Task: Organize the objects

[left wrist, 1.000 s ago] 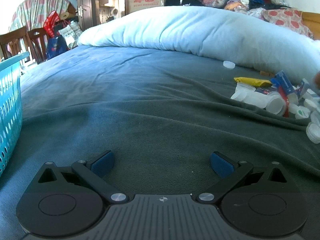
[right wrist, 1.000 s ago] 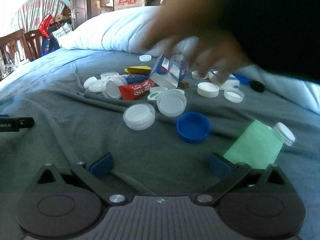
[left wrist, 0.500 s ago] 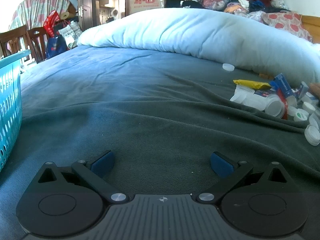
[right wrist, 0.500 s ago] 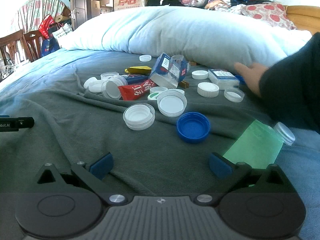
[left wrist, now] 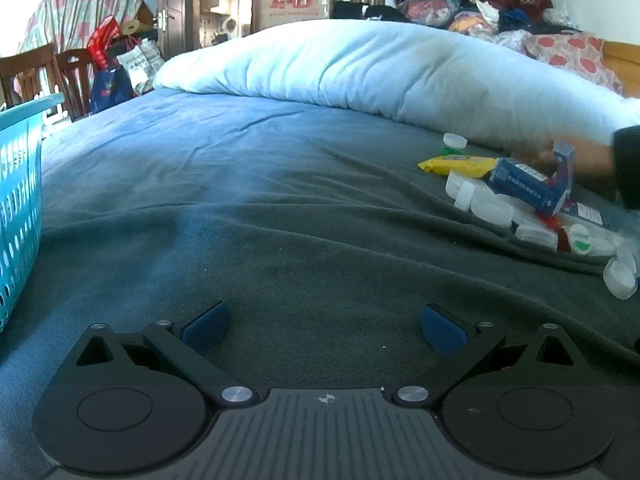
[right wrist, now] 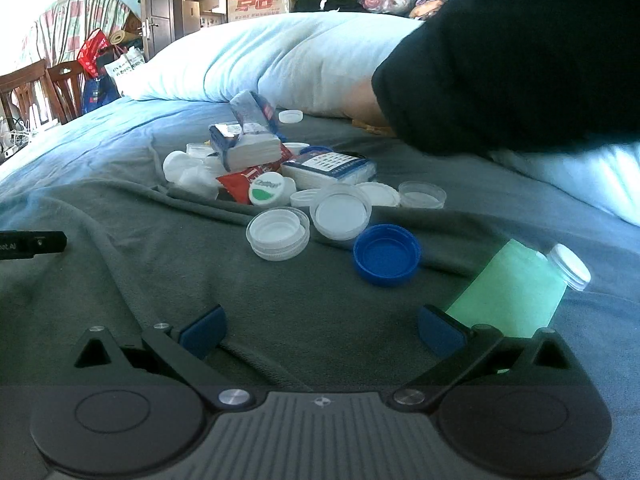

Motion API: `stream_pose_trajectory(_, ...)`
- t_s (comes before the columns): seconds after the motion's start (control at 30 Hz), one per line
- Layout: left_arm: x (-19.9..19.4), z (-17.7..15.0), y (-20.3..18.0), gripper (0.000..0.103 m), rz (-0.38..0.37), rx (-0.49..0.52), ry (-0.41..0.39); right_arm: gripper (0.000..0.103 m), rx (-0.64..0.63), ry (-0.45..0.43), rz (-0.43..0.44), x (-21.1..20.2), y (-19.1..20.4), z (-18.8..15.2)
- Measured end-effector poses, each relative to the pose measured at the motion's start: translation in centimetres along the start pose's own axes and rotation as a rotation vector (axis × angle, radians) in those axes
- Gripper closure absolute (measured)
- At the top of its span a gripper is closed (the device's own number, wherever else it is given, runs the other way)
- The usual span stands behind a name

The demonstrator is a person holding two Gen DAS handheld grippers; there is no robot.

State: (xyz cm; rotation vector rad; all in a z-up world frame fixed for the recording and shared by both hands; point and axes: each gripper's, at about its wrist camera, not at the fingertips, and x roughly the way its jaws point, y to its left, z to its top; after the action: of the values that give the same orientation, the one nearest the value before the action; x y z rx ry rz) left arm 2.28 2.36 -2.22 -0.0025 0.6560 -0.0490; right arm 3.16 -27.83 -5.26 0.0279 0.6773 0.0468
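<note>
Change: a dark-sleeved bare arm (right wrist: 520, 52) now reaches over the pile; the blue rectangular paper packets (right wrist: 248, 140) sit restacked.
Left view: left gripper (left wrist: 324, 322) wide open, empty; turquoise perforated plastic basket (left wrist: 18, 200) at 9 o'clock.
Right view: right gripper (right wrist: 320, 326) wide open, empty; blue round plastic cap (right wrist: 386, 256) at 1 o'clock.
Advice: wait for the arm to clear, then straddle one cap squarely.

Only one white cap (right wrist: 267, 193) (green emblem) carries lettering, possibly "Cestbon"; other print is unreadable.

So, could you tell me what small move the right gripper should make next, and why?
Probably wait until the dark sleeve clears the pile, then ease forward toward the blue cap. The right gripper sits open and empty on the blanket, and that cap lies alone, nearest its fingers.
</note>
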Motion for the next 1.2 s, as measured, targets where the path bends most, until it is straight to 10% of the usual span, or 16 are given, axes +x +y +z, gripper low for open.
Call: stream_pose_trajectory(1.2, -0.1, -0.2, 1.6, 0.0, -0.079, -0.094, -0.035, 0.0, 0.0, 0.001, 0.0, 0.0, 0.0, 0.0)
